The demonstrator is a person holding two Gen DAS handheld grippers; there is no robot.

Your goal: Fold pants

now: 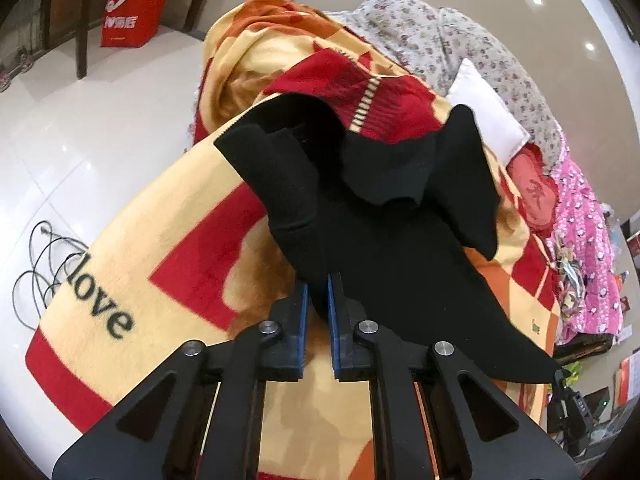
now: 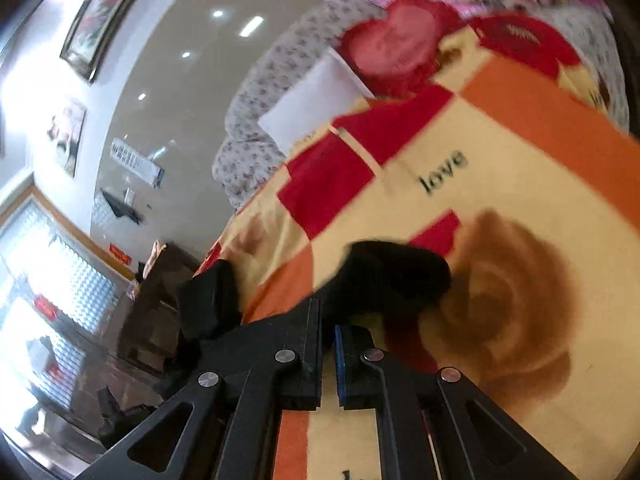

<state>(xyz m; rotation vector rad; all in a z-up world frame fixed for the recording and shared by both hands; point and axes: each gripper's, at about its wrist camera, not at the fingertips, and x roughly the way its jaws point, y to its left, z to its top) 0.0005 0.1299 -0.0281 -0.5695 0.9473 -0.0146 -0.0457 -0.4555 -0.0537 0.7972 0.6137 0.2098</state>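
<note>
Black pants (image 1: 380, 208) lie rumpled on a yellow, red and orange blanket (image 1: 160, 248) printed with "love". In the left wrist view my left gripper (image 1: 317, 292) is shut on a fold of the black cloth, which rises up between the blue pads. The far ends of the pants flop over a red patterned part of the blanket. In the blurred right wrist view my right gripper (image 2: 327, 320) is shut on another bunch of the black pants (image 2: 392, 276), lifted off the blanket (image 2: 500, 200).
Floral bedding (image 1: 440, 32), a white pillow (image 1: 484, 112) and pink cloth (image 1: 584, 240) lie beyond the blanket. On the white floor are a red bag (image 1: 130, 16), a chair leg (image 1: 82, 40) and a coiled cable (image 1: 44, 268). Dark furniture (image 2: 160, 292) stands left of the bed.
</note>
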